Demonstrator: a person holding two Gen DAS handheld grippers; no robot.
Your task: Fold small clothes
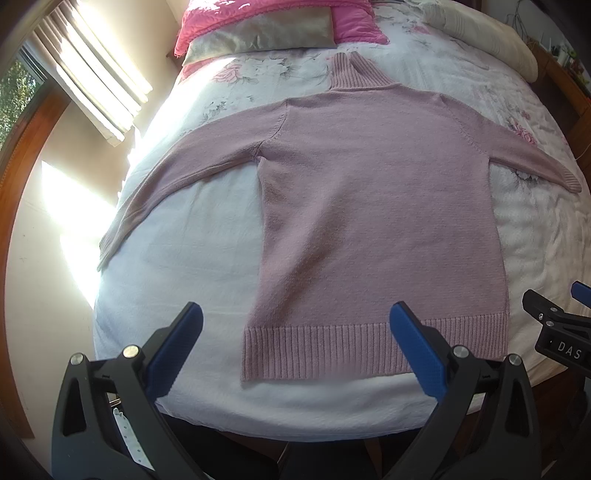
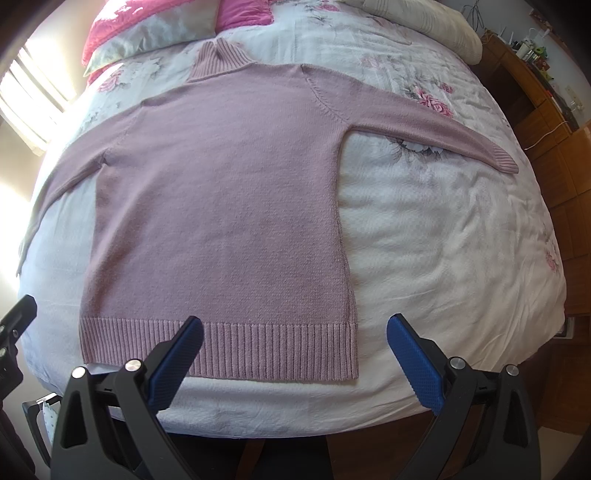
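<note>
Left wrist view: my left gripper [image 1: 295,314] hangs over the near edge of the bed [image 1: 207,236], its two blue-padded fingers [image 1: 177,347] spread wide and holding nothing. Between and beyond them lies the pink turtleneck sweater [image 1: 369,206], flat on the white floral bedspread [image 1: 229,85], body toward me and ribbed collar [image 1: 358,72] pointing to the far end. Its ribbed hem [image 1: 332,350] sits just past my fingertips; the right finger's tip overlaps the hem in the picture, though I cannot tell whether it touches. Both sleeves stretch outward: the left sleeve [image 1: 177,173] runs to the left edge of the bed and droops over it, and the right sleeve [image 1: 535,155] ends in a ribbed cuff well to the right. At the far end lie a grey pillow [image 1: 258,35] and a bright pink cushion [image 1: 354,20]. Sunlit window blinds [image 1: 96,74] are at far left. Part of my right gripper [image 1: 561,317] shows at the right edge.

Right wrist view: my right gripper [image 2: 295,321] also has its fingers [image 2: 413,358] spread apart and empty. The sweater [image 2: 221,206] lies left of centre here, its hem [image 2: 258,350] near me, and the left finger's tip overlaps it. The right sleeve [image 2: 424,125] reaches across the bedspread [image 2: 443,240] toward wooden furniture [image 2: 554,122] on the right. A cream pillow [image 2: 436,26] rests at the far right end.
</note>
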